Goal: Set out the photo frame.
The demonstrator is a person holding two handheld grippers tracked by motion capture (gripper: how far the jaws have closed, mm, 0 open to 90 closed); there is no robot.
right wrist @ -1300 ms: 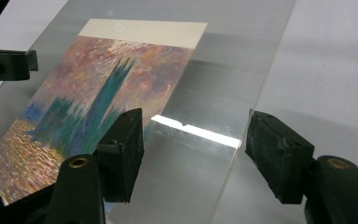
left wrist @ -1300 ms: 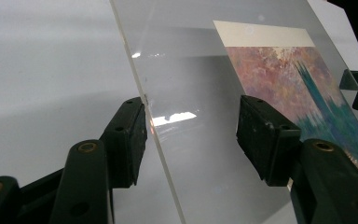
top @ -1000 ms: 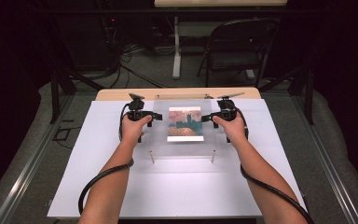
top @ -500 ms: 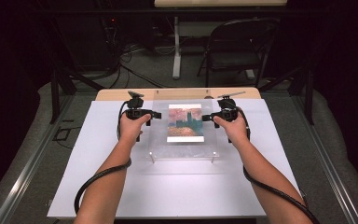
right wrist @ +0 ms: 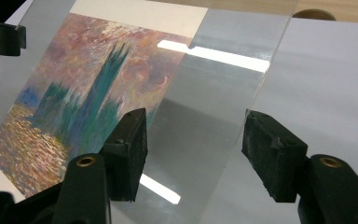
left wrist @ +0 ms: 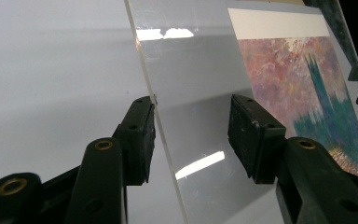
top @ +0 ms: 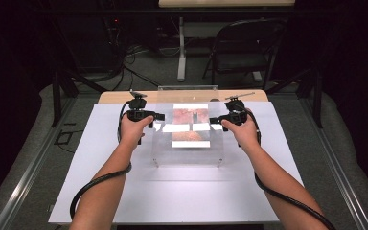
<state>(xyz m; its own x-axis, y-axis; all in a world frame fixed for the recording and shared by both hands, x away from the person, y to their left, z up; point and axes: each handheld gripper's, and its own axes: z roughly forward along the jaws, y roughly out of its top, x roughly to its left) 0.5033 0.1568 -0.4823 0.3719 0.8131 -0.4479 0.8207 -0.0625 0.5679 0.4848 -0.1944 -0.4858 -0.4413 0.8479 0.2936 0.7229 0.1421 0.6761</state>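
I have the clear sheet (top: 187, 143) lifted off the white table (top: 100, 191) at its far edge, tilted up toward twelve o'clock, its near edge low by the board. Under it lies the print (top: 190, 125) — pinks above, dark green towers, gold water.

My left gripper (top: 159, 116) sits at nine o'clock of the sheet. In the left gripper view (left wrist: 191, 135) the sheet's edge stands between the jaws; they have just been closing, yet a gap shows at the pad (left wrist: 249, 135) nearer the print, so it is spread, not pinching.

My right gripper (top: 214, 120) sits at three o'clock. In the right gripper view (right wrist: 193, 156) its jaws have just been closing too — the sheet edge runs between them, both pads clear.
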